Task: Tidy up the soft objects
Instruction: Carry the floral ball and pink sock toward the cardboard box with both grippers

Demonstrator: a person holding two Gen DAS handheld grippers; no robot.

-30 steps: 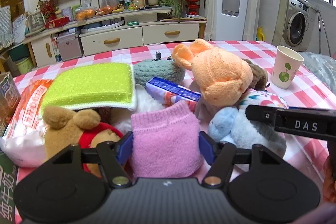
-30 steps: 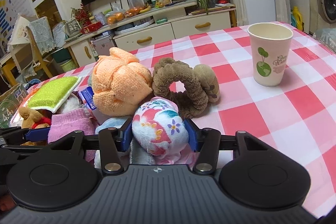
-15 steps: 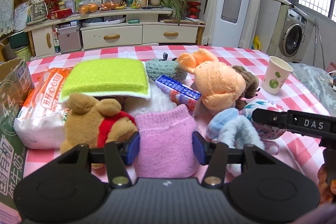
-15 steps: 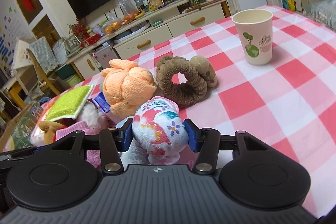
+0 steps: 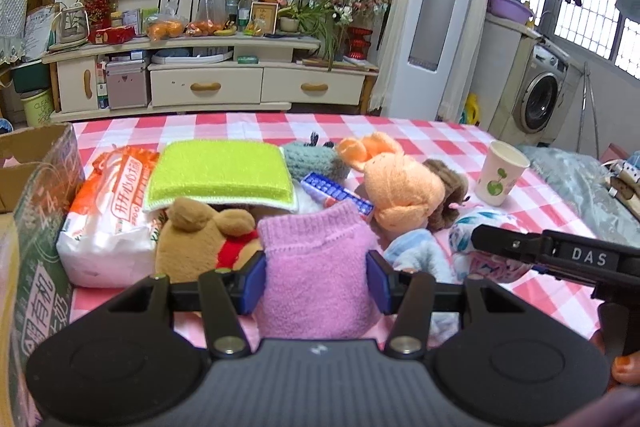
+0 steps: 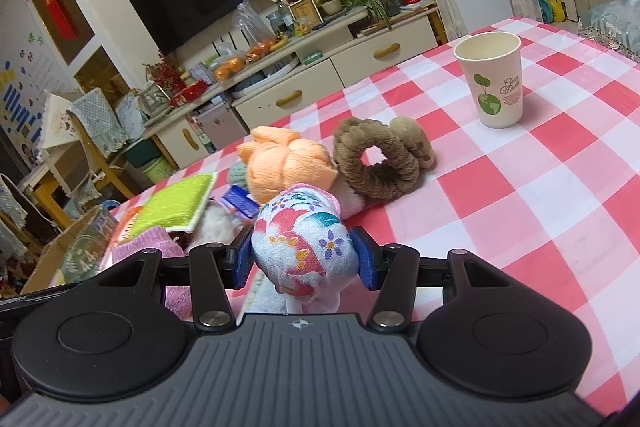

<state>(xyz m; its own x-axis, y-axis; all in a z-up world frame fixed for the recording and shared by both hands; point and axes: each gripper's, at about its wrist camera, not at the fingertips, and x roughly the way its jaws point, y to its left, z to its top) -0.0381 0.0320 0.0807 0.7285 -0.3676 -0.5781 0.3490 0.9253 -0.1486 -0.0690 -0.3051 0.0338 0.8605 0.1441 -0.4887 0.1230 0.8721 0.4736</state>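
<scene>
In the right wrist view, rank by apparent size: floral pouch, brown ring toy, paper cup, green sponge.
1. Floral pouch, though nearest the camera, so inflated.
2. Brown ring toy.
3. Green sponge and paper cup look about alike; unranked.

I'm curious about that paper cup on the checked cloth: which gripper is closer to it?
The right. The right gripper, shut on the floral pouch, lies on the paper cup's side of the pile. The left gripper, shut on the pink knit piece, lies farther over, beyond the right one.
</scene>
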